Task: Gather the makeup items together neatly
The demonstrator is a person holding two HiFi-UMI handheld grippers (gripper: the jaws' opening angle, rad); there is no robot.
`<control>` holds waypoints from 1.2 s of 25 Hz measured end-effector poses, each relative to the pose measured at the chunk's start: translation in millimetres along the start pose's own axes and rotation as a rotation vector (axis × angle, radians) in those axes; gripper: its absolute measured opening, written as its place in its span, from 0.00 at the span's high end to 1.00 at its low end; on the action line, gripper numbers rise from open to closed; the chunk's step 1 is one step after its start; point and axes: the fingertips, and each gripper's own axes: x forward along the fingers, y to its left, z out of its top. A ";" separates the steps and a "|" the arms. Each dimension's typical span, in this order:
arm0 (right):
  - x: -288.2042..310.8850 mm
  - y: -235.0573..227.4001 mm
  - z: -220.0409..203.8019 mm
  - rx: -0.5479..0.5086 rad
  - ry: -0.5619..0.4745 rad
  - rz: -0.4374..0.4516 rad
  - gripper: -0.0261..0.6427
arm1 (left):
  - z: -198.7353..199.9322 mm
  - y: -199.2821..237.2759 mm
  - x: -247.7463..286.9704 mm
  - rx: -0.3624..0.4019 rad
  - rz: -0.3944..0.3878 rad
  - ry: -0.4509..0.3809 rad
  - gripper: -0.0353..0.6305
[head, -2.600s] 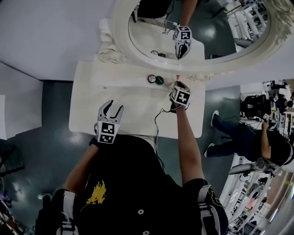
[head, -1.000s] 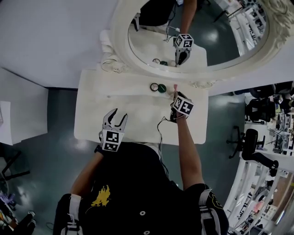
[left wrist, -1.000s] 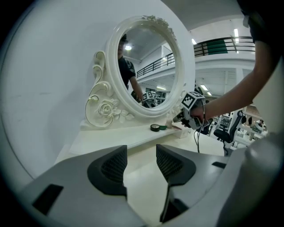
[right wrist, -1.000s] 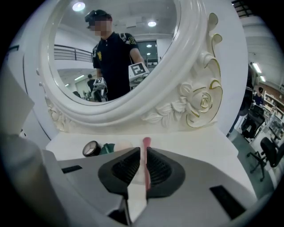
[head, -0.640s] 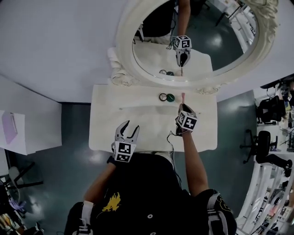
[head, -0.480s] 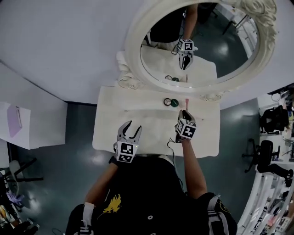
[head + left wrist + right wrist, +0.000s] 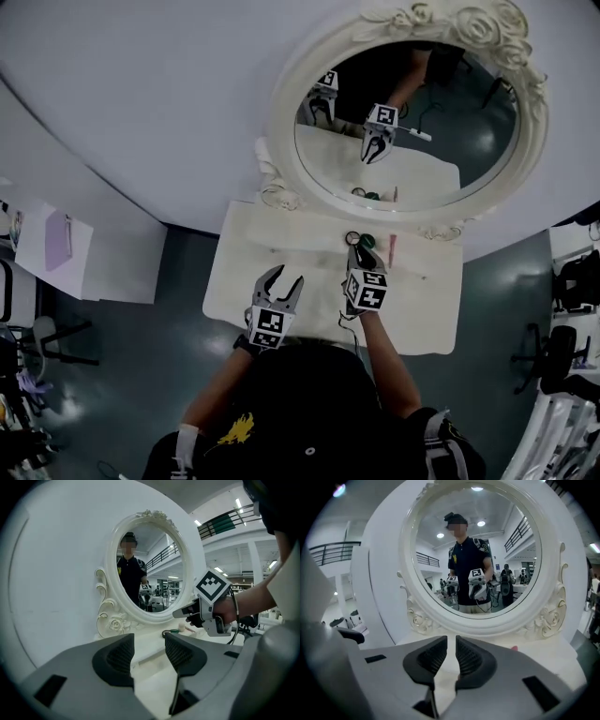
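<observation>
1. Seemingly little remains: a round compact [image 7: 352, 238], a green pot [image 7: 368, 242] and a pink stick [image 7: 391, 249] lie in a close row on the dressing table [image 7: 281, 253], just below the mirror [image 7: 403, 131]'s lower rim.
2. No other makeup shows on the table, as far as I can tell.
3. The right gripper [image 7: 356, 255] hovers below the mirror, just short of that row, with its jaws nearly together and nothing in the slit.
4. The left gripper [image 7: 282, 277] hangs below the mirror's left side, well apart from the items, with its jaws half open and empty.
5. I judge that at most the stick needs straightening.
</observation>
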 end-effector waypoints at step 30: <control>-103.5 85.8 187.1 -0.417 -0.403 0.179 0.85 | 157.3 17.4 -11.7 0.046 0.092 -0.249 0.63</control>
